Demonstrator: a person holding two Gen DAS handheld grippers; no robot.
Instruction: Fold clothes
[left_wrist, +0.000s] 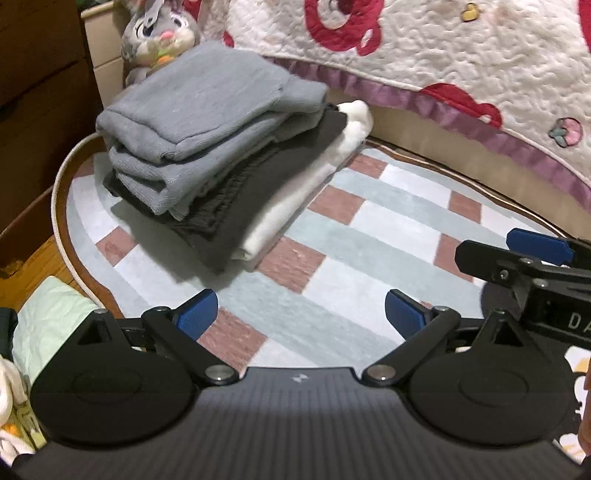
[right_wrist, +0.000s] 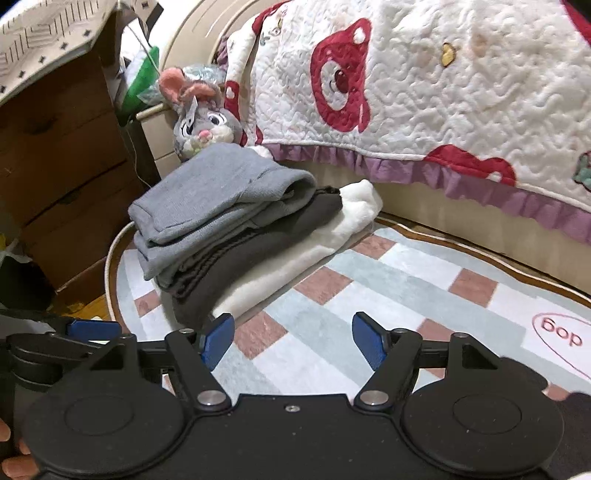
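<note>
A stack of folded clothes lies on the far left part of a checked rug (left_wrist: 369, 229). A light grey garment (left_wrist: 207, 107) is on top, a dark grey one (left_wrist: 236, 206) is under it, and a white one (left_wrist: 295, 192) is at the bottom. My left gripper (left_wrist: 301, 302) hangs open above bare rug, in front of the stack, with nothing between its blue pads. My right gripper (right_wrist: 292, 325) is open too and holds nothing; the same grey garment (right_wrist: 207, 195), dark one (right_wrist: 236, 258) and white one (right_wrist: 295, 258) lie just beyond its left finger. The two grippers are side by side.
A bed with a white and red quilt (right_wrist: 443, 92) runs along the back and right. A grey plush rabbit (right_wrist: 203, 125) sits behind the stack, beside a wooden chest of drawers (right_wrist: 62, 166). A pale green cloth (left_wrist: 51, 317) lies off the rug at lower left.
</note>
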